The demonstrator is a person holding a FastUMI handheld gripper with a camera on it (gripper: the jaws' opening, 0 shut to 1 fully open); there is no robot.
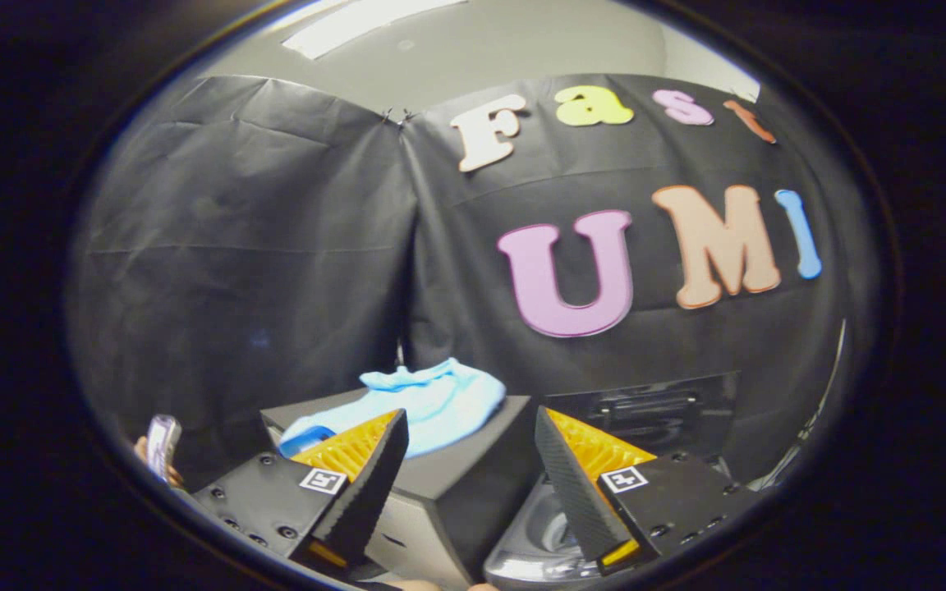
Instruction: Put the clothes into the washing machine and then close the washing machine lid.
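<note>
**Fingers spread, cloth ahead on the box**

The gripper [470,443] has its fingers [374,476] spread wide apart — nothing is between them and they touch nothing. Just beyond the tips lies a light blue cloth [432,398], bunched in a soft heap on the flat top of a dark box [473,468]. The cloth sits toward the far side of that top, closer to the left finger than to the right one. A blue strip [306,439] shows at the cloth's near left edge, just behind the left finger; what it is cannot be told. Below the right finger, beside the box, is the washer [534,533] — a grey, rounded rim with a dark hollow inside. Whether its lid is up cannot be told. Behind everything hangs the black wall [259,246].
</note>
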